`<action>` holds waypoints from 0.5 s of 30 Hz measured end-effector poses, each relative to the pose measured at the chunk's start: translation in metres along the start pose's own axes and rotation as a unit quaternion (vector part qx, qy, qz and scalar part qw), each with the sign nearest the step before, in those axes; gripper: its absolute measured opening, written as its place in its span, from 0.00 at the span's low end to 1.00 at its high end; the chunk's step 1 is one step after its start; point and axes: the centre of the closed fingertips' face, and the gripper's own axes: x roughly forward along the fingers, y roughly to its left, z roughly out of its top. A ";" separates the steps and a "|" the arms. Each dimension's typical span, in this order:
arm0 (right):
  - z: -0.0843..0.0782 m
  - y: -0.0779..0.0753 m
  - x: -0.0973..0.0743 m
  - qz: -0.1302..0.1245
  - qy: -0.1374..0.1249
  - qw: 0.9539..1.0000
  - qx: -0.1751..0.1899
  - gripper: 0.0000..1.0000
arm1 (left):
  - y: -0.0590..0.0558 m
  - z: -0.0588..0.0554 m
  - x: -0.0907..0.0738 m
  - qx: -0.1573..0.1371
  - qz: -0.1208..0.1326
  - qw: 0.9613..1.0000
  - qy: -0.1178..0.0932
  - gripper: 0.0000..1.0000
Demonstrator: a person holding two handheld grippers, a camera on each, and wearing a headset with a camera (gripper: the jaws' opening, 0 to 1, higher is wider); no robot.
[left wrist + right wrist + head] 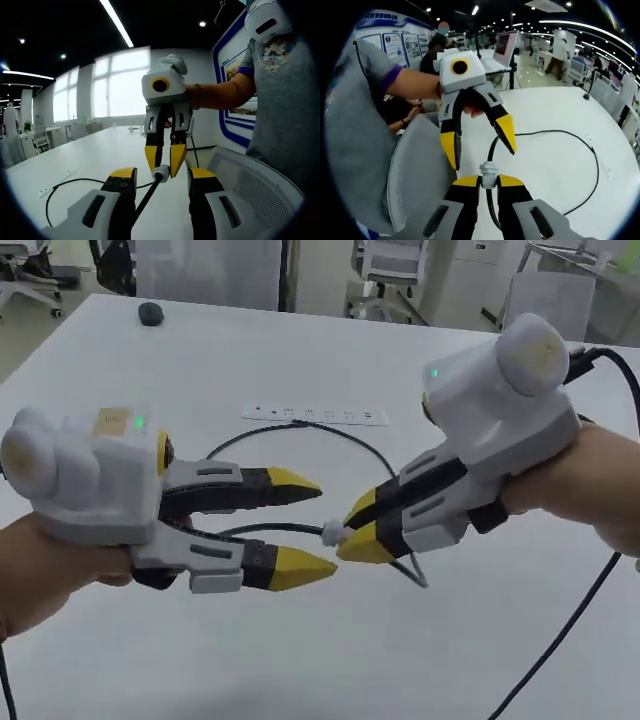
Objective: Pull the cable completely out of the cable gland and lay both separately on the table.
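My right gripper (348, 532) is shut on the small white cable gland (332, 533), held just above the white table (330, 650). The black cable (300, 430) leaves the gland and loops back across the tabletop. My left gripper (305, 525) faces it with its jaws wide apart, one above and one below the cable near the gland. In the left gripper view the cable (145, 197) runs between my open jaws up to the gland (161, 173). In the right gripper view the gland (488, 172) sits pinched between my yellow fingertips (467, 181), with the open left gripper (482, 157) just beyond.
A white power strip (315, 415) lies beyond the cable loop, and a dark mouse (150, 312) sits near the far edge. The right gripper's own black lead (560, 640) trails over the table at right. A white mesh chair (415, 170) stands beside me.
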 end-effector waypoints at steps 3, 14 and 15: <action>0.004 0.008 -0.003 0.020 -0.008 1.000 0.008 0.08 | -0.003 0.004 -0.001 0.004 -0.021 1.000 -0.007 0.29; 0.008 0.017 -0.008 0.046 -0.006 0.999 0.000 0.08 | -0.019 0.010 -0.002 0.011 -0.077 0.997 -0.008 0.19; 0.008 0.017 -0.008 0.047 -0.005 0.999 0.001 0.08 | -0.019 0.009 -0.002 0.014 -0.077 0.997 -0.006 0.19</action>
